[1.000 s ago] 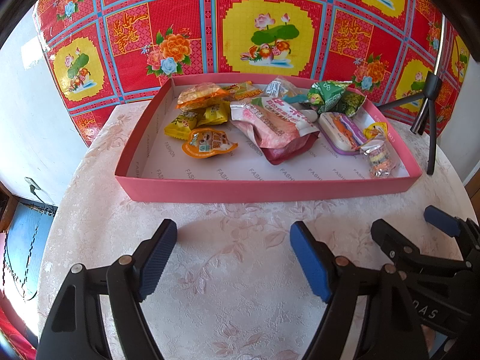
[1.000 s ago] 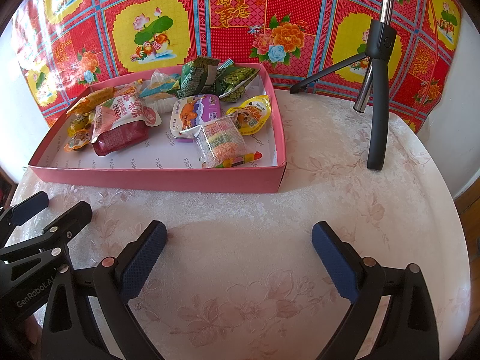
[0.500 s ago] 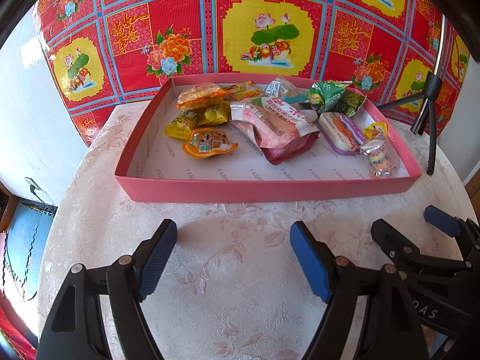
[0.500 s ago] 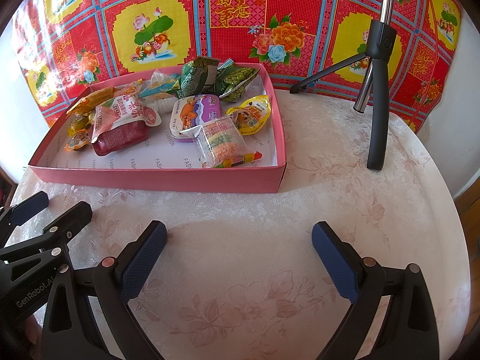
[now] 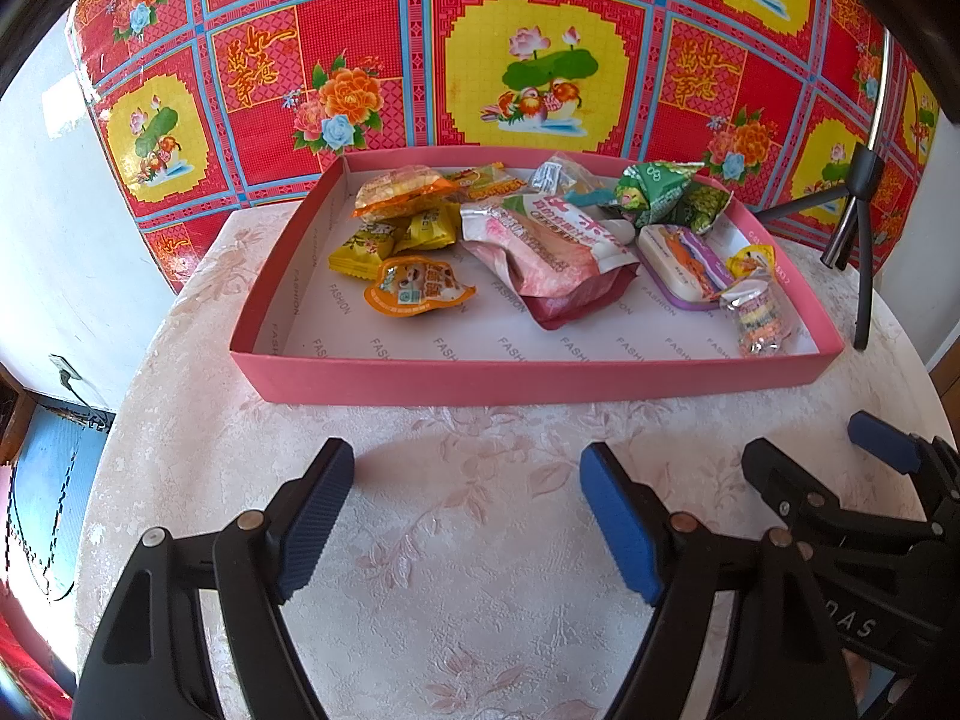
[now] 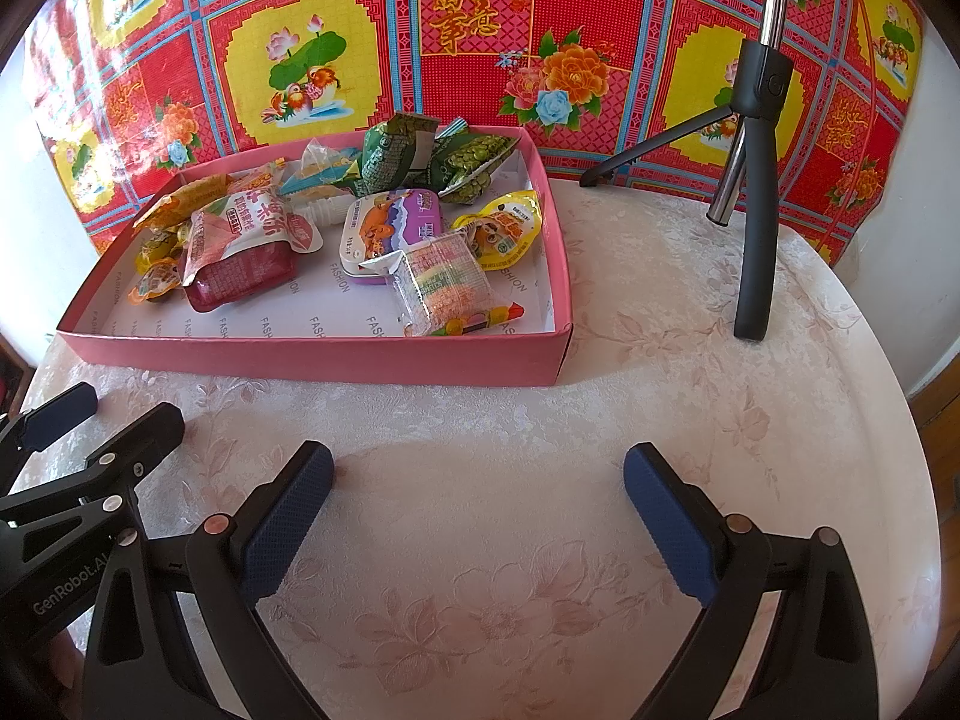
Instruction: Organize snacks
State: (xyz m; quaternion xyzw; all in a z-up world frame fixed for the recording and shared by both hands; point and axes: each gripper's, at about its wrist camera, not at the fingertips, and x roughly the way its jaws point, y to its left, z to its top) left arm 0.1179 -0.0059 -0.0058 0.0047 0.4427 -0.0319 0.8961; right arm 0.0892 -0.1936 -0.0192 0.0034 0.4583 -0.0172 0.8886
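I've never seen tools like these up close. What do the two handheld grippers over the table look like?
Both look alike: the left gripper and right gripper have black plastic frames with triangular cut-outs and silver rivets, and two fingers tipped with blue ribbed rubber pads. White lettering on the left one's body reads "GenRobot.AI". No cables or sleeves show.

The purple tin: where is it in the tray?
The purple tin lies right of centre in the pink tray, between the big pink pouch and the clear candy packet.
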